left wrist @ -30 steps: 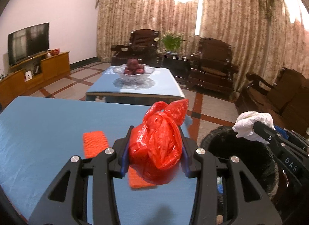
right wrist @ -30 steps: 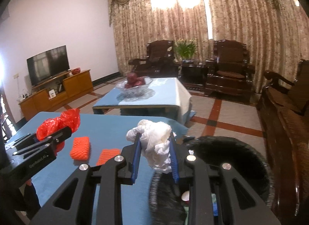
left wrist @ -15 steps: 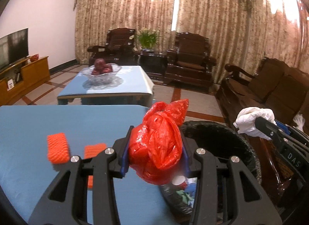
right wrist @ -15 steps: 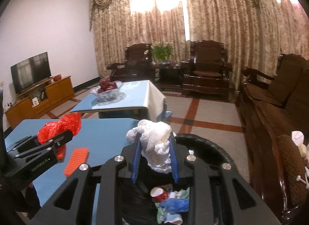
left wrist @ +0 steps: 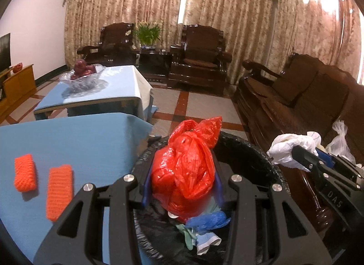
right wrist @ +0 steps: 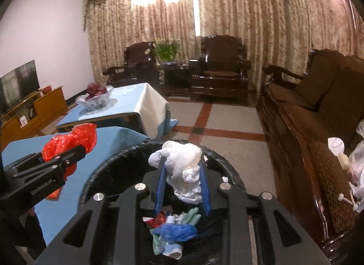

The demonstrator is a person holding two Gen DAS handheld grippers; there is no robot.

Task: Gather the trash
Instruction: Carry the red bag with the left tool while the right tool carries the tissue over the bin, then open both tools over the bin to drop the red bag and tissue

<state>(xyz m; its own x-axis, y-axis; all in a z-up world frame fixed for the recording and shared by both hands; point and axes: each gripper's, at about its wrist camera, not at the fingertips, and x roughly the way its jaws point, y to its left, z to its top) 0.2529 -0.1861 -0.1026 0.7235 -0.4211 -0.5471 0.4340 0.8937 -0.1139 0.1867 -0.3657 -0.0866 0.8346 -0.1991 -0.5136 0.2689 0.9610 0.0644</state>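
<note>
The blue tabletop (left wrist: pixel 79 137) sits just beside my black-lined trash bin (right wrist: pixel 127 158), already part full of scraps. My left tool (left wrist: pixel 182 183) is clamped on a crumpled red plastic bag (left wrist: pixel 184 169) over the bin's near rim, and my right tool (right wrist: pixel 182 185) pinches a white tissue wad (right wrist: pixel 182 162) above the opening. Both are light and clingy, so on release they may stick to a pad or drift outside, the red bag likeliest.

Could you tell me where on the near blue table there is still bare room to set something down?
The near blue table shows bare cloth between the two orange pads and its far edge. It is crowded at the black bin, where both grippers hold trash.
</note>
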